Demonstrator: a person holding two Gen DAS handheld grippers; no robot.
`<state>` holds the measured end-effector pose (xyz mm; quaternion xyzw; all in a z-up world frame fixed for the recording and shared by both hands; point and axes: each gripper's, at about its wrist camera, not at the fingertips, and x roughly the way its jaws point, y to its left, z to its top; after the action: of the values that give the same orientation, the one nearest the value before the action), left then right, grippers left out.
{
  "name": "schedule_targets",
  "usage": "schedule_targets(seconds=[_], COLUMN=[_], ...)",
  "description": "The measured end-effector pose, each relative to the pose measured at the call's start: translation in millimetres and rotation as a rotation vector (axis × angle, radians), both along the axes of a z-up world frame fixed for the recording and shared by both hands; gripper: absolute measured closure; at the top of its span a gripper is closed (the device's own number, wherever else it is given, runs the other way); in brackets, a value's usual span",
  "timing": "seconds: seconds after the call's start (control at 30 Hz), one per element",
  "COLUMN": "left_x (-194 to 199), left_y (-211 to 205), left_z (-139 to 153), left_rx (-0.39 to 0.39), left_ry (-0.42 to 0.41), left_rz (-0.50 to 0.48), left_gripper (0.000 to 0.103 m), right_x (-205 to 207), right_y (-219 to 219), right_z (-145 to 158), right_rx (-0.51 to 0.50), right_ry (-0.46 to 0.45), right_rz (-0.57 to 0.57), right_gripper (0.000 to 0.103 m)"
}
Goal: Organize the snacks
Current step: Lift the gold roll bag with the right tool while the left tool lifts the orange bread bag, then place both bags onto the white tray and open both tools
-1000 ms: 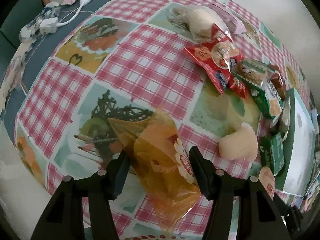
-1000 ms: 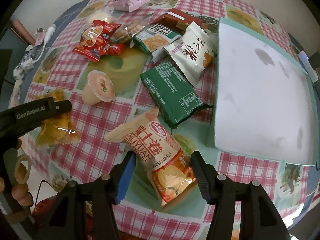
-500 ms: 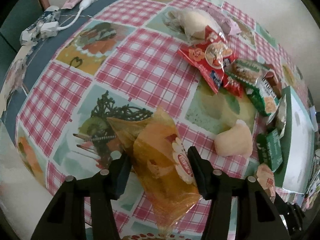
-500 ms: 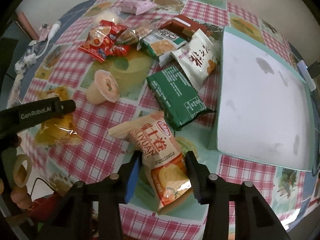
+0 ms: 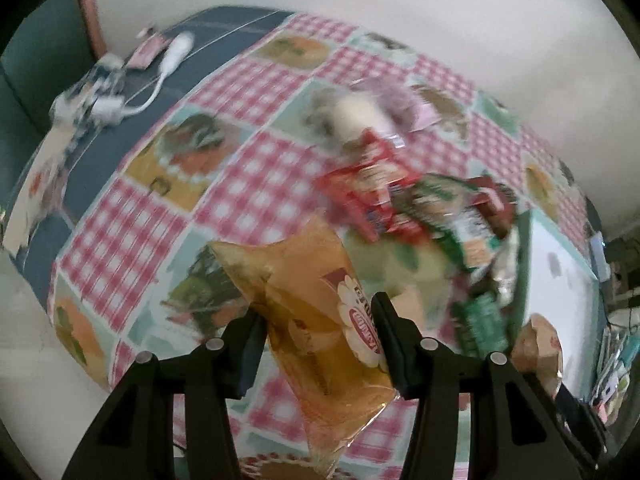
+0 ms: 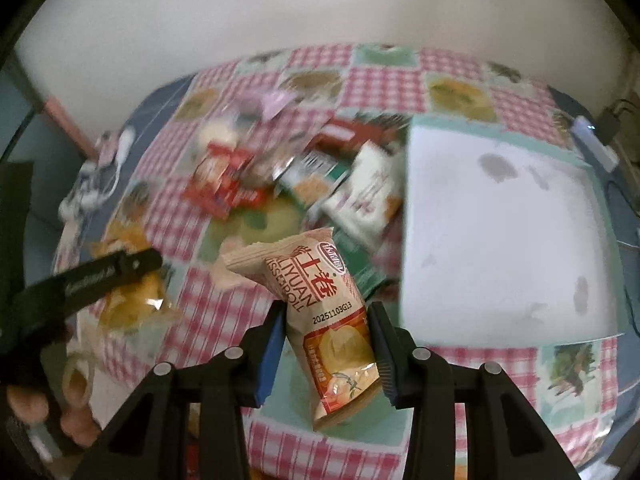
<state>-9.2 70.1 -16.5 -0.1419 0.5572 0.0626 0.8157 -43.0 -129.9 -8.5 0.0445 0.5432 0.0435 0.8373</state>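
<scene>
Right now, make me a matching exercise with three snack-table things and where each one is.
Things:
1. yellow packet
2. egg roll packet
3. white tray

Places:
A. lying on the checked tablecloth
B. between the left gripper pads
C. between the right gripper pads

Pairs: 1-B, 2-C, 3-A

Soft, even, dimmish light; motion blur smears the table point(image 5: 248, 184) and far snacks, nearest packets sharper; fisheye bends the edges into dark corners
</scene>
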Motion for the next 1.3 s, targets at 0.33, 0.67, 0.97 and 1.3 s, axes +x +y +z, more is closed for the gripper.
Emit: schedule_targets(seconds=[0.33, 0.67, 0.97, 1.3], left_x=[53, 91, 115, 127], left_y=[-82, -182, -258, -267], left_z=[21, 15, -3, 1], left_rx=[0.013, -0.013, -0.019, -0.062], left_ry=[0.016, 0.036, 0.023, 0.002], left_rz=[-0.139, -0.279, -0.401, -0.424], left_gripper=[0.050, 0.049, 0.049, 0.028], right_x=[44, 67, 75, 74], right_y=[-68, -161, -228, -252], right_z=[6, -4, -14, -6], right_rx=[0.044, 0.048, 0.023, -0.023], right_ry=[0.005, 0.033, 0.028, 0.001], right_rz=[-0.280, -0.526, -0.691, -0.747], right_gripper=[0.059, 0.059, 0.059, 0.058])
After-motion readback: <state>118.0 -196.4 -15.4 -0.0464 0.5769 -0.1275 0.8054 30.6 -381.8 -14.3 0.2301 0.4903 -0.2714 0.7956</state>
